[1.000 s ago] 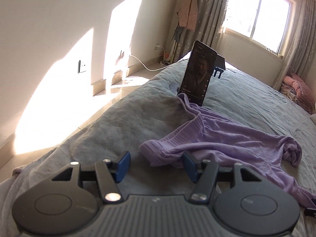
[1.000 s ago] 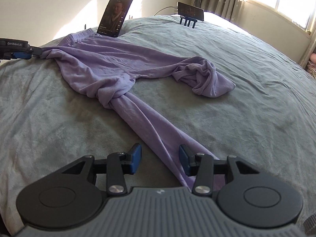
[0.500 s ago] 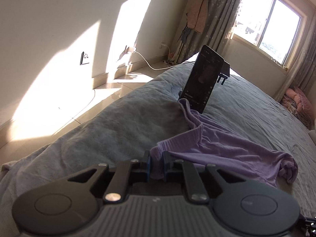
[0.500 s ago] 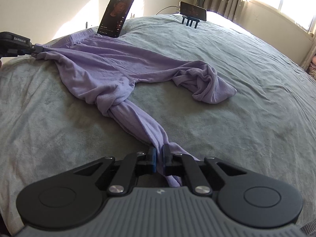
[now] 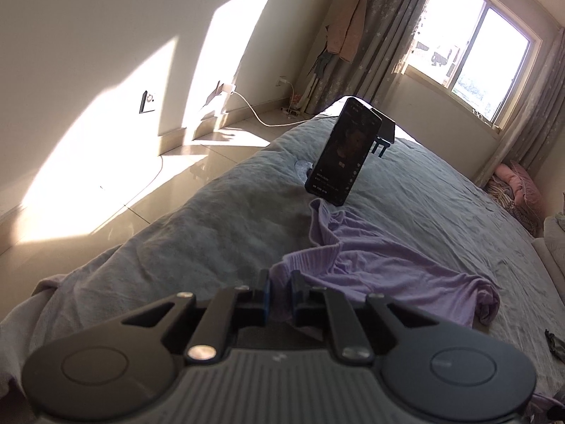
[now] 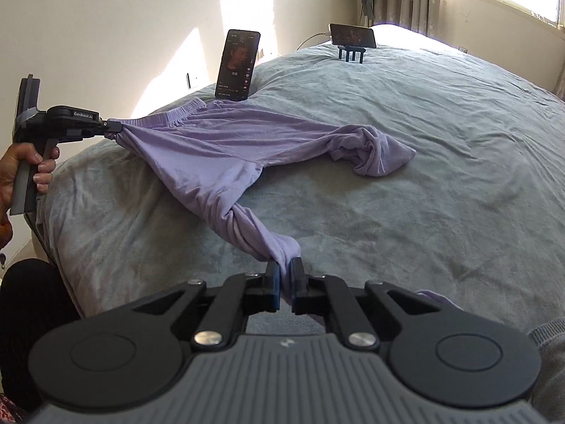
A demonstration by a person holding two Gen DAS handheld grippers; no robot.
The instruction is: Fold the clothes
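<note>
Purple trousers [image 6: 219,148] lie spread on a grey bed [image 6: 406,205]. My left gripper [image 5: 280,295] is shut on the ribbed waistband [image 5: 310,258] and holds it a little above the bedding; in the right wrist view the same left gripper [image 6: 114,127] pinches the waistband corner at the left. My right gripper [image 6: 285,282] is shut on the end of one twisted trouser leg [image 6: 243,226], lifted off the bed. The other leg lies bunched [image 6: 374,155] toward the middle of the bed.
A phone [image 6: 237,65] stands upright on the bed just behind the waistband, and a second phone [image 6: 351,35] sits on a small stand farther back. A hand [image 6: 24,173] grips the left gripper's handle. Floor and wall [image 5: 106,106] lie left of the bed; a window [image 5: 473,60] is beyond.
Both grippers went from open to shut on the trousers, the left on the waistband, the right on the leg end. Both then lifted the cloth, and the leg now stretches taut and twisted.
</note>
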